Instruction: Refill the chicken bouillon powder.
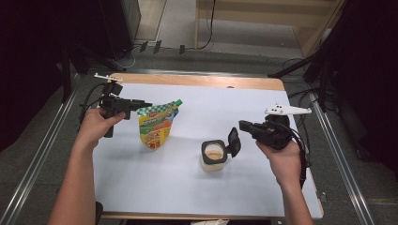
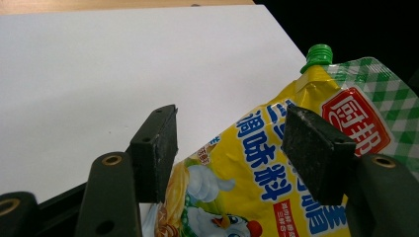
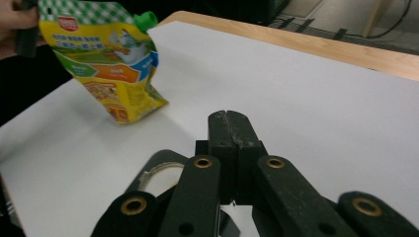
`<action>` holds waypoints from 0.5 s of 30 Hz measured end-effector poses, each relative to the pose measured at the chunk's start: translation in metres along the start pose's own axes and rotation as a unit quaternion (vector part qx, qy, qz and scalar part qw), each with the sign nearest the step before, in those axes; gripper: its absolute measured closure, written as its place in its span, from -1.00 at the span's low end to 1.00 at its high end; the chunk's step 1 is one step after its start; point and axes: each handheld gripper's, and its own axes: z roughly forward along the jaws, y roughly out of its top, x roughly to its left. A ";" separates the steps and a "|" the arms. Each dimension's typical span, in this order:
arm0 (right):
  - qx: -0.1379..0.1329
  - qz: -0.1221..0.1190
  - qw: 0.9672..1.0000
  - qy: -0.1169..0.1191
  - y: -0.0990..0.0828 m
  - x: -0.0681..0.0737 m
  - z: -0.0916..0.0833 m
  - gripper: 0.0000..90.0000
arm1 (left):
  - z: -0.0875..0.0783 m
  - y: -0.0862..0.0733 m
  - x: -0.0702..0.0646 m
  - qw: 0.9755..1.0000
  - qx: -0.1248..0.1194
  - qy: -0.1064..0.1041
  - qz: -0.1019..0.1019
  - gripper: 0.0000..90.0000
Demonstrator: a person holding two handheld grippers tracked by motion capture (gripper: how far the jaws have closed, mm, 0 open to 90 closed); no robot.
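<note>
My right gripper (image 1: 244,125) is clenched on nothing, jaws pressed together, just right of the open jar (image 1: 214,155) with its flipped-up lid (image 1: 233,141). Farther off, my left gripper (image 1: 141,105) grasps the yellow seasoning pouch (image 1: 156,123) by its upper edge — bottom corner on the white table sheet (image 1: 187,187), green cap (image 2: 317,53) uppermost.

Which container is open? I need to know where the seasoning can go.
The small jar near the right gripper: its black lid is flipped up. The yellow pouch has its green cap on.
</note>
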 end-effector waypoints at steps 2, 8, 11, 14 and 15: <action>0.003 0.002 1.000 -0.008 -0.002 -0.004 0.001 1.00 | 0.000 0.000 0.000 1.000 0.000 0.000 -0.001 -0.13; 0.030 0.010 1.000 -0.003 -0.012 -0.010 0.018 1.00 | 0.001 0.000 0.000 1.000 0.000 0.000 -0.002 -0.14; 0.039 0.012 0.999 0.003 -0.015 -0.010 0.026 1.00 | 0.001 0.000 0.001 1.000 0.000 0.001 -0.001 -0.14; 0.043 0.016 0.999 0.009 -0.017 -0.010 0.029 1.00 | 0.001 0.000 0.001 1.000 0.000 0.001 -0.001 -0.14; 0.043 0.017 0.999 0.010 -0.017 -0.010 0.029 1.00 | 0.001 -0.001 0.000 1.000 0.000 0.001 -0.002 -0.14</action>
